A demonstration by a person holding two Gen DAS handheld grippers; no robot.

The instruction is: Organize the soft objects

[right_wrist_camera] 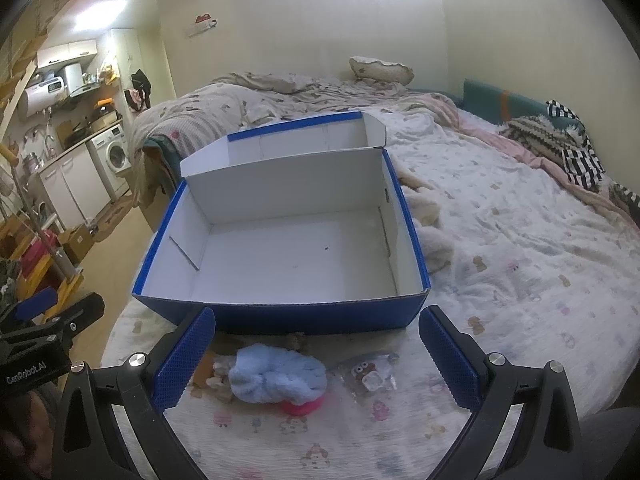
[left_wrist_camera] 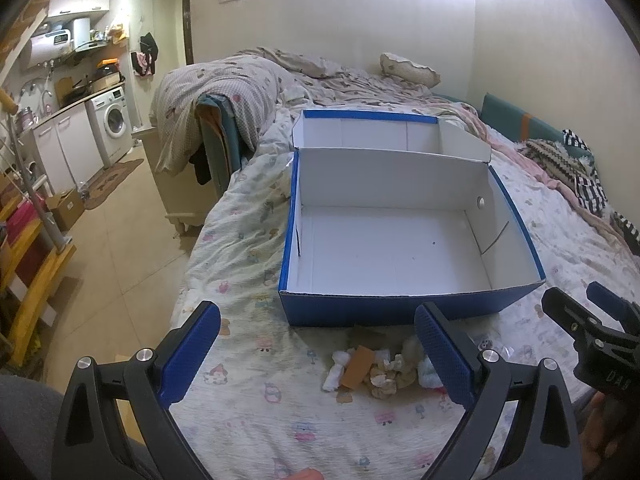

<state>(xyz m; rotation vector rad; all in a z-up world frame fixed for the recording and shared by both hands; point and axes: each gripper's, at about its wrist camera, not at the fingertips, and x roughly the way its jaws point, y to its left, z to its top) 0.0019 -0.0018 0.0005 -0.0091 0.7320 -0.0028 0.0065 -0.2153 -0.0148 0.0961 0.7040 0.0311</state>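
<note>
An open blue box (left_wrist_camera: 400,308) with a white inside lies on the bed, nothing in it; it also shows in the right wrist view (right_wrist_camera: 320,320). A heap of small soft things (left_wrist_camera: 384,368) lies on the sheet in front of it. My left gripper (left_wrist_camera: 316,354) is open, just short of the heap. In the right wrist view a fluffy light-blue piece (right_wrist_camera: 280,376) rests on a pink one (right_wrist_camera: 300,406), with a clear packet (right_wrist_camera: 370,374) beside them. My right gripper (right_wrist_camera: 318,354) is open above them and also shows in the left wrist view (left_wrist_camera: 576,312).
The bed's patterned sheet (right_wrist_camera: 520,260) stretches to the right, with a rumpled quilt (left_wrist_camera: 240,92) and a pillow (left_wrist_camera: 408,68) behind the box and striped clothes (right_wrist_camera: 576,156) at the far right. The bed's left edge drops to a tiled floor (left_wrist_camera: 120,248) by a kitchen corner.
</note>
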